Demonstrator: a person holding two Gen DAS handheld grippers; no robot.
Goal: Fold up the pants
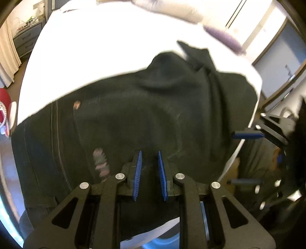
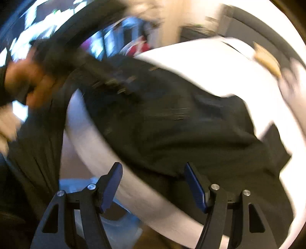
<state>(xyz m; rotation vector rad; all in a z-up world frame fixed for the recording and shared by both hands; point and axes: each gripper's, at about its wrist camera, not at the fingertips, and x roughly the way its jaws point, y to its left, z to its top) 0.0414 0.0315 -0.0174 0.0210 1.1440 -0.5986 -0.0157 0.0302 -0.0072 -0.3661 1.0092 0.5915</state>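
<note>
A: Where's the room on the bed (image 1: 99,57)?
B: Its white sheet lies bare beyond the pants (image 1: 153,115), which reach its near edge.
A: The pants?
B: Black, rumpled, scuffed pale.
A: Jaws?
B: Left gripper (image 1: 150,172) narrowly parted, nothing between; right gripper (image 2: 153,187) spread wide, empty.

Pants (image 1: 145,115): black, plain, with pale frayed patches, one pinkish-grey, one small rust-brown. Bed sheet (image 1: 107,49): white. Left claw (image 1: 150,173): black frame, bright blue ribbed pads, silver bolts. Right claw (image 2: 154,188): black frame, dark blue pads. Pillow (image 1: 172,9): pale lilac-grey. Dresser (image 1: 26,40): grey-blue. Curtain (image 1: 7,55): cream. Item at left edge (image 1: 4,101): red and white.
</note>
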